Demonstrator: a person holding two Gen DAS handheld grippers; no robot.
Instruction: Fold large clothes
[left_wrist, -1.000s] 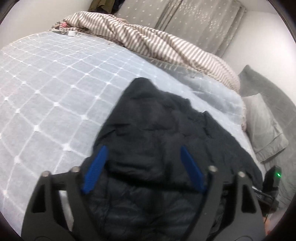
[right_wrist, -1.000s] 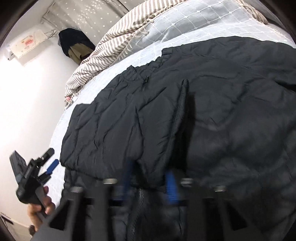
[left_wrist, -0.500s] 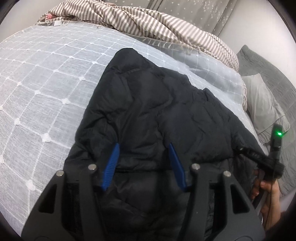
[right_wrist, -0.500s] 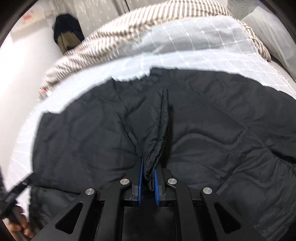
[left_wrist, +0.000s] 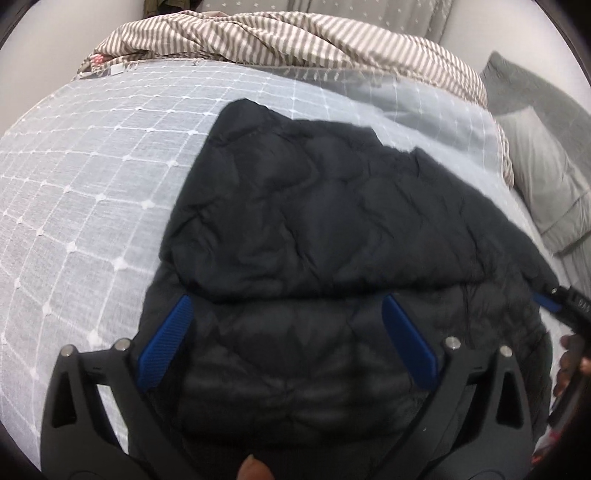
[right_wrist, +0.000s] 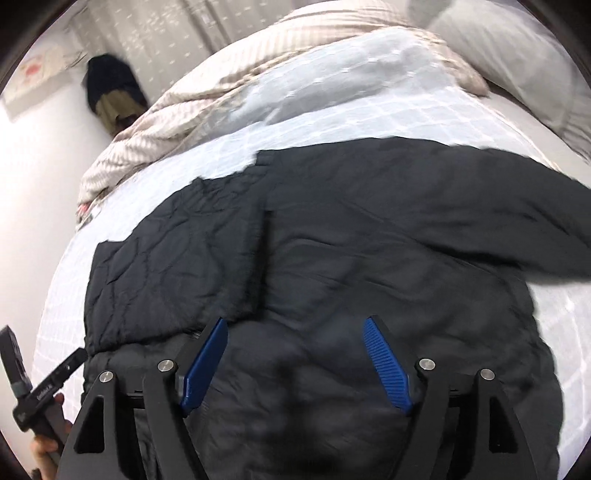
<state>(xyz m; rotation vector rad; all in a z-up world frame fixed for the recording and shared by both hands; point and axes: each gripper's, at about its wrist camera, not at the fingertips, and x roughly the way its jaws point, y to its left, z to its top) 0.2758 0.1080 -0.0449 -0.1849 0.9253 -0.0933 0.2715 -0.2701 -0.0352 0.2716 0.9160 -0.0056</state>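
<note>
A black quilted jacket (left_wrist: 332, 229) is lying partly folded across the bed (left_wrist: 74, 192), reaching its near edge. Only the right wrist view is showing a sleeve (right_wrist: 480, 236) trailing toward the bed's right edge. The left gripper (left_wrist: 288, 325) and right gripper (right_wrist: 295, 347) are both opening, pads clear of the fabric, grasping nothing.

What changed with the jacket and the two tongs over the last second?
The right tongs let go of the pinched jacket edge; that edge now lies flat, and their jaws are opening above it. The left tongs narrowed, then are opening wide, holding nothing. The folded jacket stays on the bedspread.
</note>
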